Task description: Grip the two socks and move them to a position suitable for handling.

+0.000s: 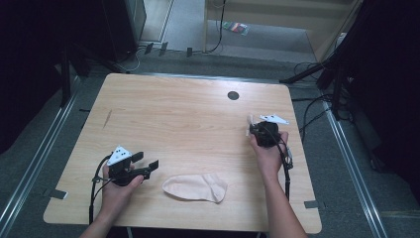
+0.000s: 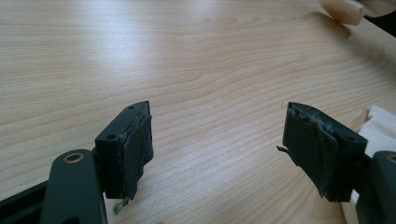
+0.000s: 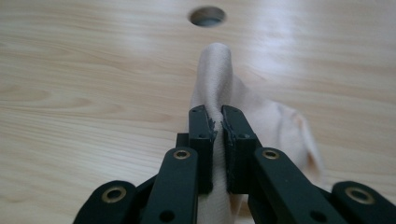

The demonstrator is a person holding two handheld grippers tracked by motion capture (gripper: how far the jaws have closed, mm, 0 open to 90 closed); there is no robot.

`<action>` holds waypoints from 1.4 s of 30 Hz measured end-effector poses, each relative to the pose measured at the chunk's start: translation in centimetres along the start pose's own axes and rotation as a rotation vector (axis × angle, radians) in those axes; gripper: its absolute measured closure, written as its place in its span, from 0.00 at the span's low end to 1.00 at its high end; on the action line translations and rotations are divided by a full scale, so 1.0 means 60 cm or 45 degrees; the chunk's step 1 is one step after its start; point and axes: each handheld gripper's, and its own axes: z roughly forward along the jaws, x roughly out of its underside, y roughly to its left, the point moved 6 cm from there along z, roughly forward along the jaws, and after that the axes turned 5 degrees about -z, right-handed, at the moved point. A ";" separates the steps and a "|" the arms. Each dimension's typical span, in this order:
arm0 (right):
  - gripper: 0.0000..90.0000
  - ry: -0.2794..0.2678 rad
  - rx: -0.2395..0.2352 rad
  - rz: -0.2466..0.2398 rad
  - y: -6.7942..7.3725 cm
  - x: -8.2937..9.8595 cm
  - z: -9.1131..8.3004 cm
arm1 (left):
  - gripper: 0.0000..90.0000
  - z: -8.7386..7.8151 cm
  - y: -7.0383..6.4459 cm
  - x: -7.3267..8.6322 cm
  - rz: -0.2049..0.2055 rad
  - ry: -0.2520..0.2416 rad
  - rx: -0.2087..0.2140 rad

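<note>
A pale pink sock (image 1: 195, 187) lies flat on the wooden table (image 1: 188, 114) near its front edge; its edge shows at the right of the left gripper view as white cloth (image 2: 379, 127). My left gripper (image 1: 148, 166) (image 2: 217, 140) hovers just left of that sock, jaws wide open with bare wood between them. My right gripper (image 1: 251, 127) (image 3: 218, 114) is over the right side of the table, shut on a second pale sock (image 3: 215, 70) that stands up past its jaws and drapes to the right. A small piece of that sock (image 1: 250, 120) shows in the high view.
A round cable hole (image 1: 233, 95) (image 3: 207, 15) sits in the table beyond the right gripper. Cables and dark stands crowd the floor around the table. Tape marks (image 1: 58, 194) sit at the front corners. A peach shape (image 2: 345, 9) is cropped at the corner.
</note>
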 end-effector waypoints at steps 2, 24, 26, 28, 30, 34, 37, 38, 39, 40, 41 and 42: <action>0.93 -0.026 -0.031 -0.031 0.029 -0.009 -0.011 | 0.27 0.000 0.000 0.000 0.002 -0.001 -0.001; 0.60 -0.035 -0.435 -0.149 0.298 0.016 0.003 | 0.27 -0.003 0.001 -0.001 -0.013 -0.011 0.002; 0.62 -0.046 -0.437 -0.127 0.292 0.013 0.001 | 0.27 -0.002 0.002 -0.002 -0.014 -0.013 0.001; 0.68 -0.074 -0.424 -0.105 0.277 0.005 -0.006 | 0.27 -0.001 0.001 -0.002 -0.020 -0.014 0.003; 0.72 -0.063 -0.424 -0.099 0.267 0.005 -0.011 | 0.27 -0.001 0.001 -0.001 -0.016 -0.010 0.000; 0.77 0.042 -0.436 -0.146 0.264 0.026 0.000 | 0.27 0.000 0.001 -0.001 -0.008 -0.006 -0.002; 0.77 0.102 -0.440 -0.149 0.266 0.041 0.012 | 0.27 0.000 0.001 -0.001 -0.008 -0.005 -0.005; 0.76 0.123 -0.443 -0.148 0.267 0.047 0.017 | 0.27 0.000 0.001 -0.001 -0.008 -0.005 -0.006; 0.73 0.156 -0.457 -0.158 0.273 0.058 0.023 | 0.27 0.000 0.001 -0.001 -0.010 -0.005 -0.005; 0.73 0.156 -0.457 -0.158 0.273 0.058 0.023 | 0.27 0.000 0.001 -0.001 -0.011 -0.004 -0.005; 0.71 0.167 -0.465 -0.174 0.276 0.062 0.025 | 0.27 0.000 0.001 -0.001 -0.012 -0.006 -0.007; 0.69 0.173 -0.467 -0.190 0.280 0.064 0.026 | 0.27 0.000 0.001 -0.001 -0.012 -0.004 -0.005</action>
